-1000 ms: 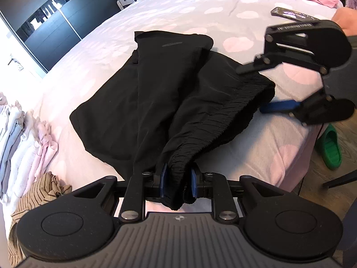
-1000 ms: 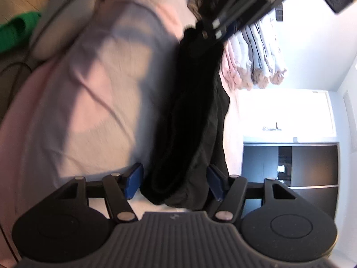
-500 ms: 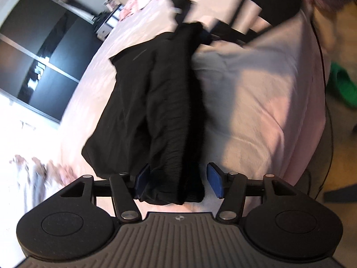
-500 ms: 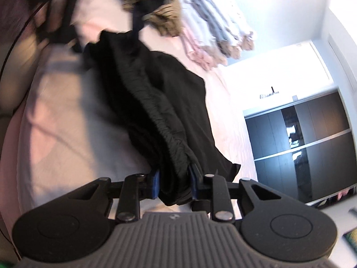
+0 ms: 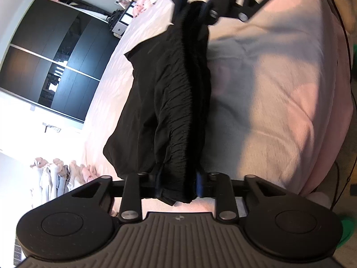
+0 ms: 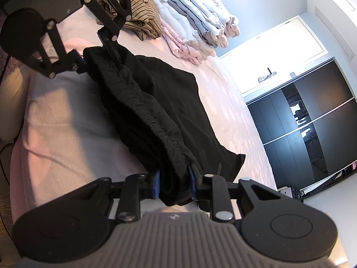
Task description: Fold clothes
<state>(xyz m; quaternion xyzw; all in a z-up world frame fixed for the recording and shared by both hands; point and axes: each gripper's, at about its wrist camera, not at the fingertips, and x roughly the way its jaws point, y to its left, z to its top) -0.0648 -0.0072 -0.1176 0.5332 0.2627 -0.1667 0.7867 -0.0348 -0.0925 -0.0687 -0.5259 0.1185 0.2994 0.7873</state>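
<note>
The left gripper [image 5: 178, 184] clamps one end of the gathered waistband of the black fabric shorts [image 5: 160, 93]; the right gripper [image 6: 173, 184] pinches the other end. The shorts stretch between them over the pink dotted bed [image 6: 67, 120], folded pale clothes stack [image 6: 196, 17] beyond.

No words, numbers or brand names can be read anywhere in either view. The only sign is a small round crosshair mark, a circle cut into quarters, printed pale on the ribbed grey body of each gripper: one sits at the top middle of the left gripper's body [image 5: 177, 218], the other at the same spot on the right gripper's body [image 6: 173, 216]. The black shorts [image 6: 156, 111] have a small dark patch near their hem [image 6: 219, 167], but whatever stands on it is too small and dark to make out.
</note>
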